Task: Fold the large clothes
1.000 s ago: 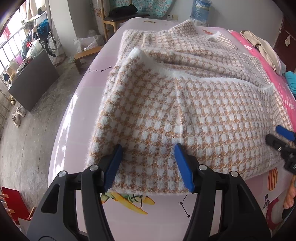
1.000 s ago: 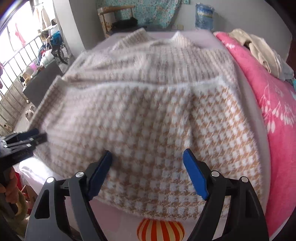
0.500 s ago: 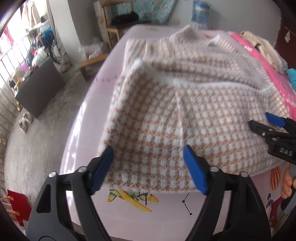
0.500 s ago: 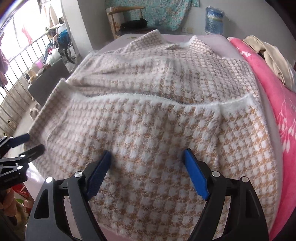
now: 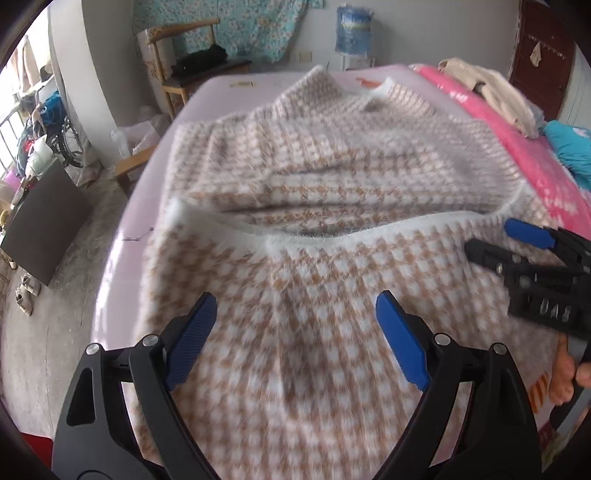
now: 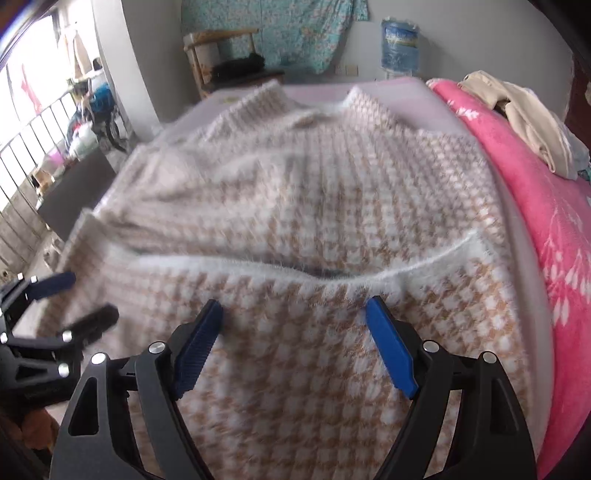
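A fluffy white-and-tan houndstooth sweater [image 5: 332,206] lies on the pink bed, its lower half folded up so the white hem [image 5: 332,238] crosses the middle. It also shows in the right wrist view [image 6: 314,206]. My left gripper [image 5: 295,336] is open and empty, just above the folded part near its left side. My right gripper [image 6: 295,343] is open and empty over the folded part, close to the hem. The right gripper shows in the left wrist view [image 5: 513,243], and the left gripper in the right wrist view [image 6: 85,299].
The lilac bed sheet [image 5: 122,243] ends at a left edge above a concrete floor. A pink blanket [image 6: 546,192] with a beige garment [image 6: 524,118] lies along the right. A wooden chair [image 5: 192,66] and a water bottle [image 5: 351,29] stand behind the bed.
Both grippers have moved forward over the folded sweater toward the hem. Both stay open and empty. The sweater has not shifted.
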Tool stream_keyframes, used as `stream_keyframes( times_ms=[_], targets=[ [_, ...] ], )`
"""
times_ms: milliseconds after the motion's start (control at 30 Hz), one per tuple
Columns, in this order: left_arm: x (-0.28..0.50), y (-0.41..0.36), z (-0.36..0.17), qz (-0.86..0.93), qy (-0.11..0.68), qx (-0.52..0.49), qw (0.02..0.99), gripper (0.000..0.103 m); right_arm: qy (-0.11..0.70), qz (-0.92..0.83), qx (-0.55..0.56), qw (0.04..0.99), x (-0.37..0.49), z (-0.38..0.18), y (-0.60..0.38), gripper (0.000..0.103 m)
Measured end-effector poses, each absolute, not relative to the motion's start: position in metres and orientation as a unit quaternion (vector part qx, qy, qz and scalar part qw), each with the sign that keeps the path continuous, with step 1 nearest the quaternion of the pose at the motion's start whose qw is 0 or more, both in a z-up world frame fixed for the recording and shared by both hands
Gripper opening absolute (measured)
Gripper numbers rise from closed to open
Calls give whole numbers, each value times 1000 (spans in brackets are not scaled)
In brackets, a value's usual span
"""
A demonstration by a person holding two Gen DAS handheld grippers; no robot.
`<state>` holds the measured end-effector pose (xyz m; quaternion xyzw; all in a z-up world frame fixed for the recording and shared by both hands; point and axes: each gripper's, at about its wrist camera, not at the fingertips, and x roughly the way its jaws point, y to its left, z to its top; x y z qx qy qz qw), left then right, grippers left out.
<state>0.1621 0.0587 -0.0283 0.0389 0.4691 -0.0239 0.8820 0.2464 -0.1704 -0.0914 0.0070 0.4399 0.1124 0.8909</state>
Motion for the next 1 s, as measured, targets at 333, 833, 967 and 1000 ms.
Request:
stream_keyframes(
  times_ms=[333,833,967,1000],
  targets=[
    [170,69,-48,-11,471,17,882,96,411,85,-10,908,244,-75,-182,79],
    [172,68,-48,-10,485,19,874,96,429,89,22,898,251,-79,-194,79],
    [175,68,-48,-11,493,17,870,96,426,91,23,900,246,-74,-194,79],
    [176,68,-48,-12,495,16,869,96,426,92,24,900,245,-73,-194,79]
  ],
)
